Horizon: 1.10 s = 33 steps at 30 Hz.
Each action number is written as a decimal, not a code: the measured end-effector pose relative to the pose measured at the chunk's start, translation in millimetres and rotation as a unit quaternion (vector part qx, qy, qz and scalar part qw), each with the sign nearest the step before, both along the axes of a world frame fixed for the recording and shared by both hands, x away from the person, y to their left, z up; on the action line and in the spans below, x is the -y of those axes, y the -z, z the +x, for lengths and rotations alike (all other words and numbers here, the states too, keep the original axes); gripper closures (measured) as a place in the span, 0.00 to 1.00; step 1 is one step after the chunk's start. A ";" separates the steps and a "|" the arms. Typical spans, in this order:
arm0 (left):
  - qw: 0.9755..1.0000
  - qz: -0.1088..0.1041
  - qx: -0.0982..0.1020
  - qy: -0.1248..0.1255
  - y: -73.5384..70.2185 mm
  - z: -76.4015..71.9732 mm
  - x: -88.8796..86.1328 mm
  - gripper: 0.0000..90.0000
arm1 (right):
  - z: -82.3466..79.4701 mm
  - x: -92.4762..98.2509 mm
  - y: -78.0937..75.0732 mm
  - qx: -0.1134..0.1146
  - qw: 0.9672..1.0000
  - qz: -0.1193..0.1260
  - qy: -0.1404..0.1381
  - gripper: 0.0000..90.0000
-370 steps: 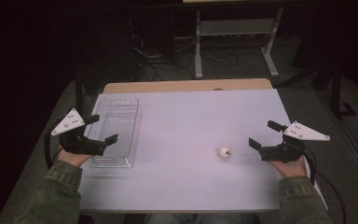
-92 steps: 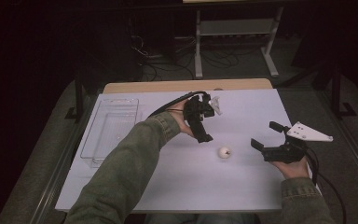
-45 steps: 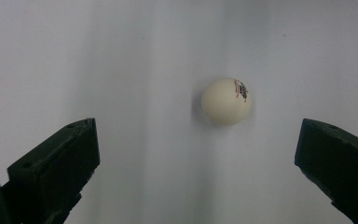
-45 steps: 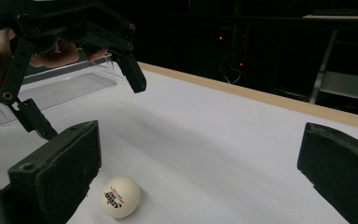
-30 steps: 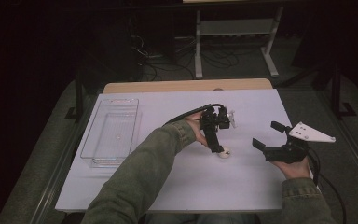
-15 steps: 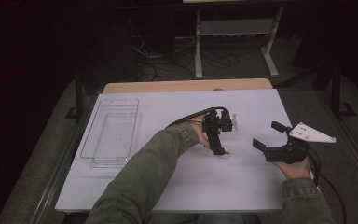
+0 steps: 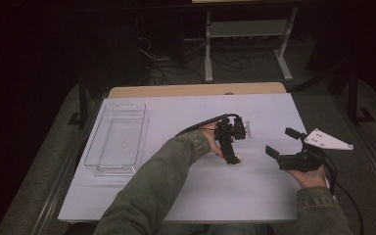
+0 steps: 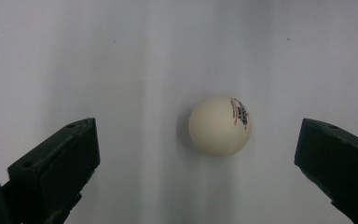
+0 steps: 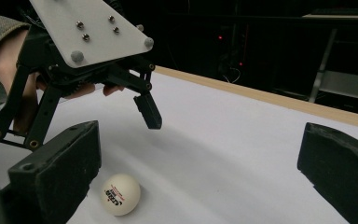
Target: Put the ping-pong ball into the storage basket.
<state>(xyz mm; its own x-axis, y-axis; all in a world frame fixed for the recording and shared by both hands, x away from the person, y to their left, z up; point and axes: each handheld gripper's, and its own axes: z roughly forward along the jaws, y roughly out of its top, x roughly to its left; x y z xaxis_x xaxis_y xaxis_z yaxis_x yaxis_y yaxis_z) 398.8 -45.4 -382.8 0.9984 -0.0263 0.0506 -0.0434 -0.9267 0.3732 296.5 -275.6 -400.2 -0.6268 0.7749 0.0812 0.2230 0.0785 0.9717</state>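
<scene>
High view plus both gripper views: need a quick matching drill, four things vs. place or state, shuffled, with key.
Things
1. ball
2. clear tray
3. left tongs
4. right tongs

Place or state
A. open, held off to the right side of the table, apart from the ball
B. empty, on the table's left part
C. open, pointing down over the ball, a jaw on either side of it
D. white with small print, lying on the white tabletop

Pairs: 1-D, 2-B, 3-C, 4-A
</scene>
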 end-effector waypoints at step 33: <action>1.000 0.029 0.000 0.013 24.3 -6.0 13.2 0.09 | -0.1 0.3 0.6 -0.002 1.000 0.000 -0.003 0.00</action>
